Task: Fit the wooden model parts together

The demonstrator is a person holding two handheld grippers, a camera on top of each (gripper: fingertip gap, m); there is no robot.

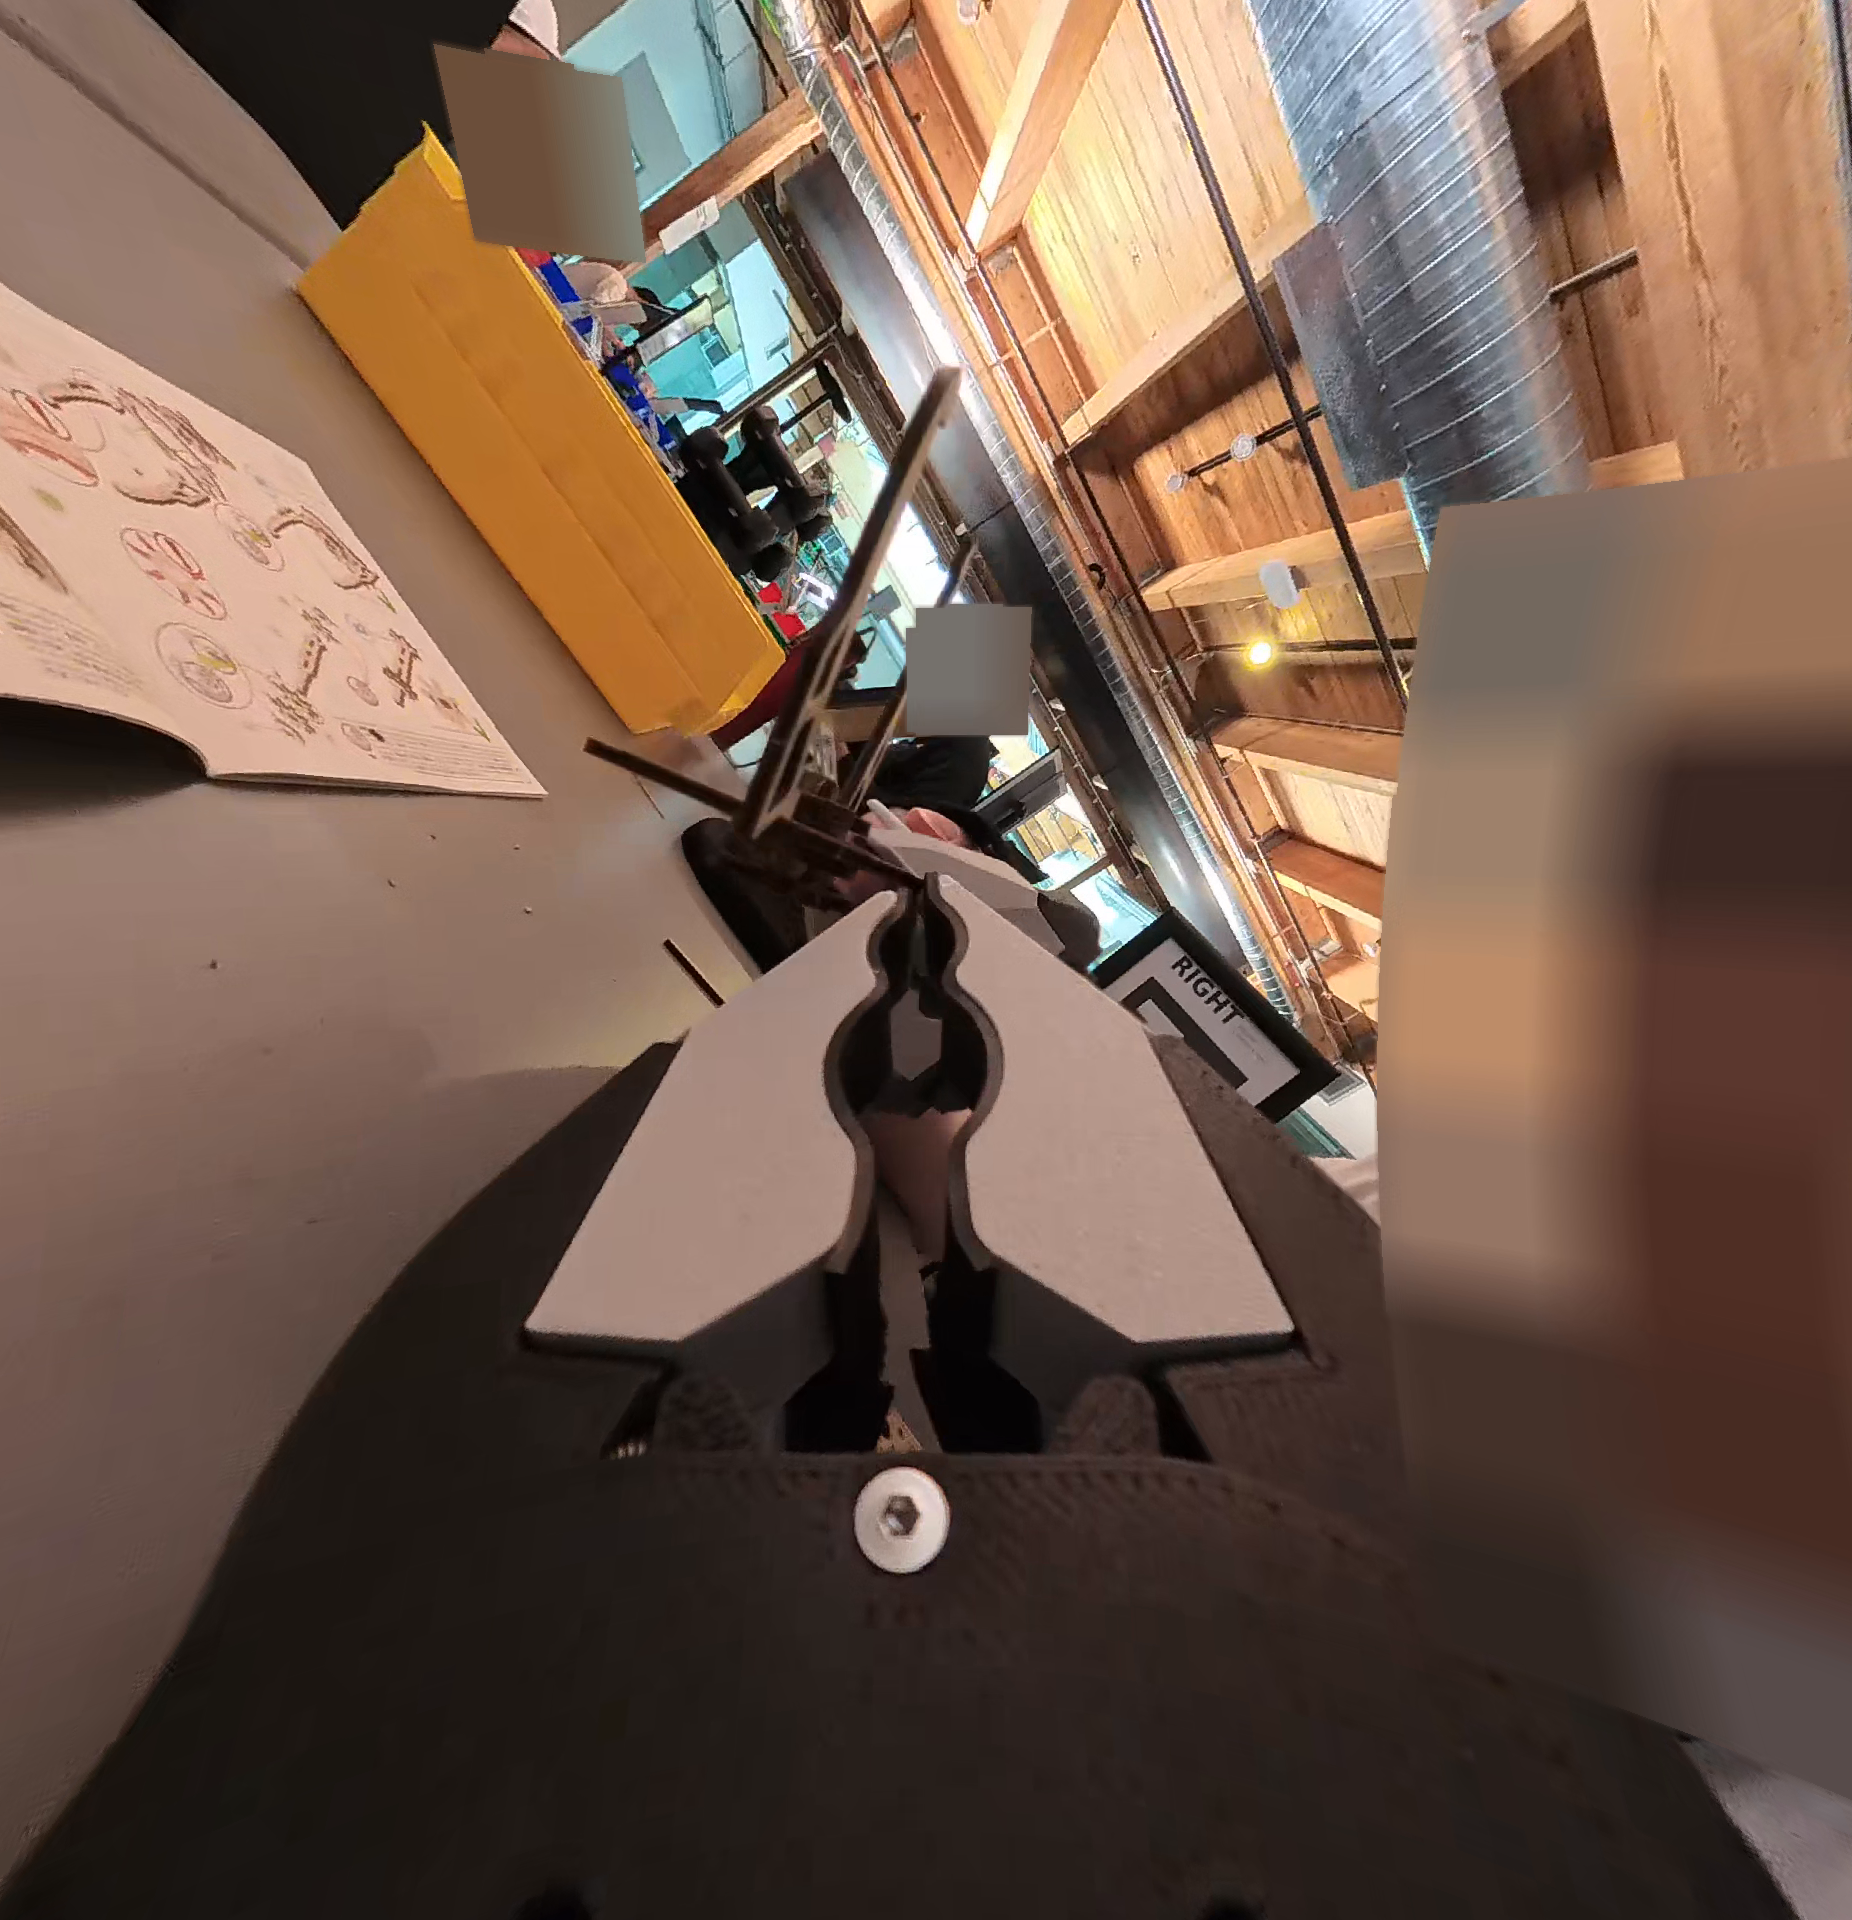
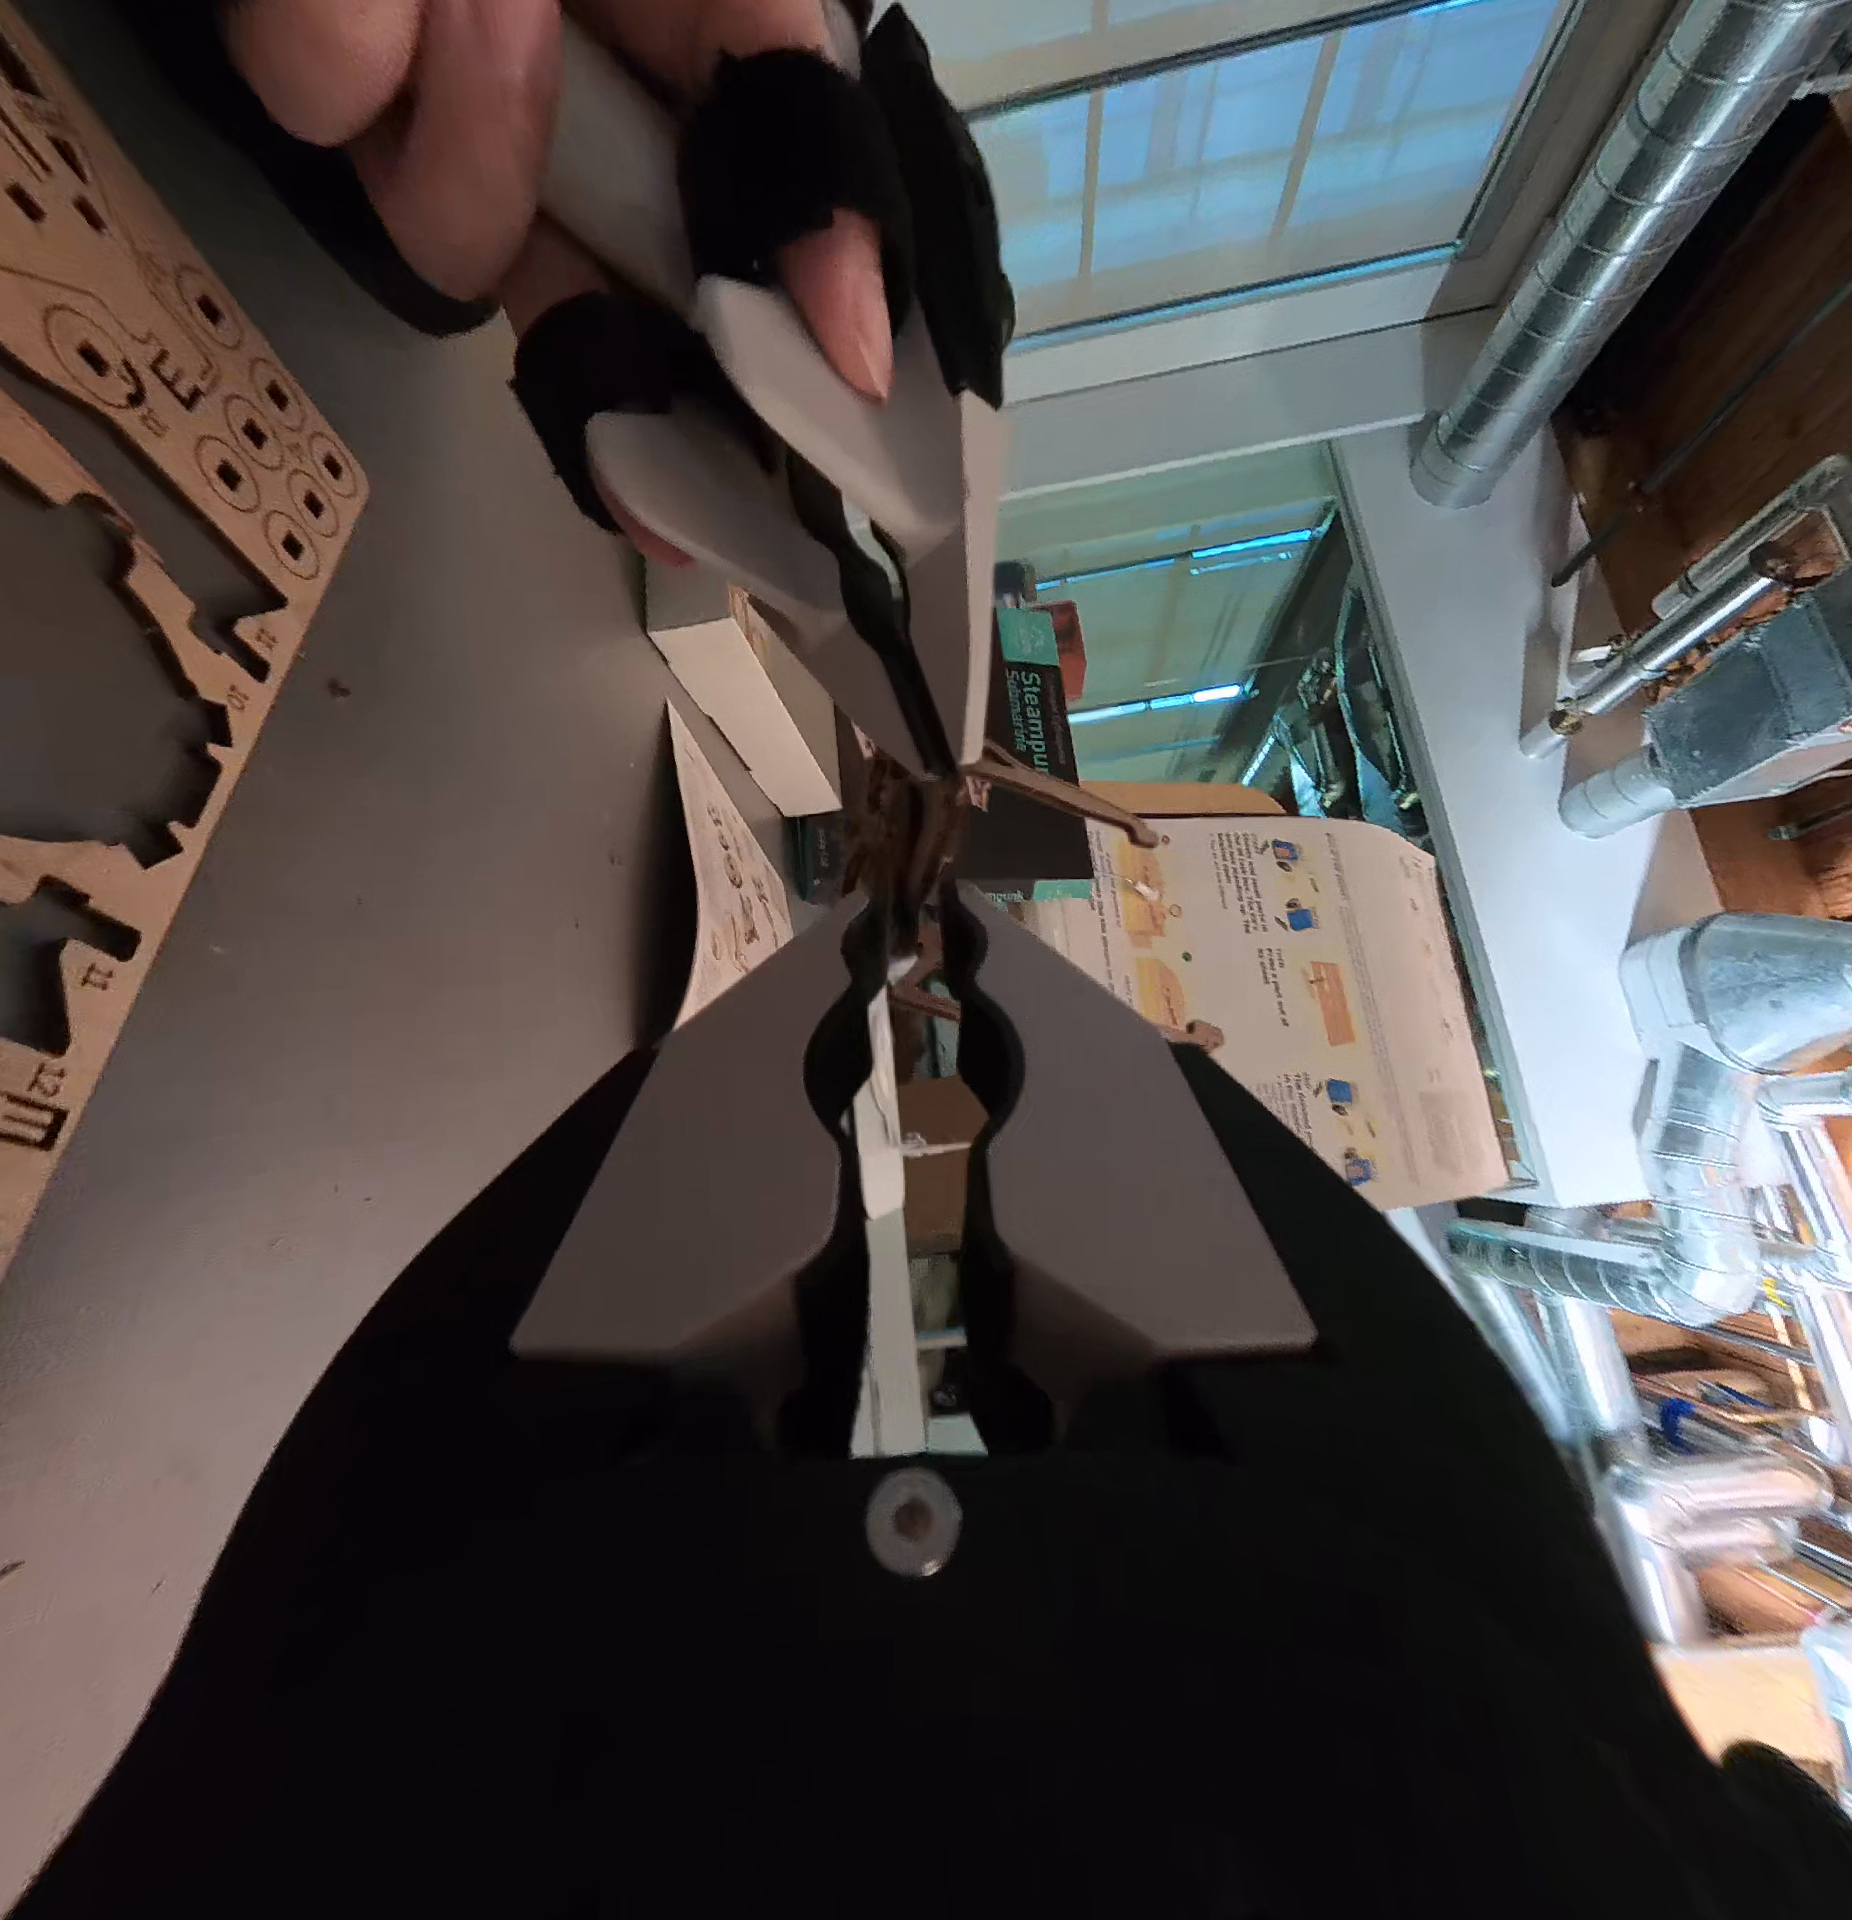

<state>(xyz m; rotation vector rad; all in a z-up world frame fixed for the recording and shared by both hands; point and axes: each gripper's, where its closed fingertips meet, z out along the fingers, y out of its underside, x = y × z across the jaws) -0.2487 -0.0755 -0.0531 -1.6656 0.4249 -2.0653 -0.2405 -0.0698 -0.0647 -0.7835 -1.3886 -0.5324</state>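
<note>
A small dark wooden model assembly [image 1: 797, 821] is held in the air above the grey table [image 1: 278, 1039]. Long thin wooden strips [image 1: 870, 582] stick up and out from it. My left gripper [image 1: 917, 899] is shut on its near edge. In the right wrist view the same assembly [image 2: 901, 831] sits between the two grippers, with thin wooden arms [image 2: 1067, 805] reaching right. My right gripper [image 2: 917, 920] is shut on its lower part. The left gripper [image 2: 937, 769], held by a hand [image 2: 434, 135], pinches it from above. The joint between the parts is hidden by the fingers.
An open instruction booklet [image 1: 226, 582] and a yellow bin [image 1: 527, 457] lie on the table to the left. A laser-cut wooden sheet [image 2: 122, 436] with empty cut-outs lies at the left. A white box [image 2: 735, 686], a dark model box [image 2: 1036, 707] and a printed sheet [image 2: 1286, 997] stand behind.
</note>
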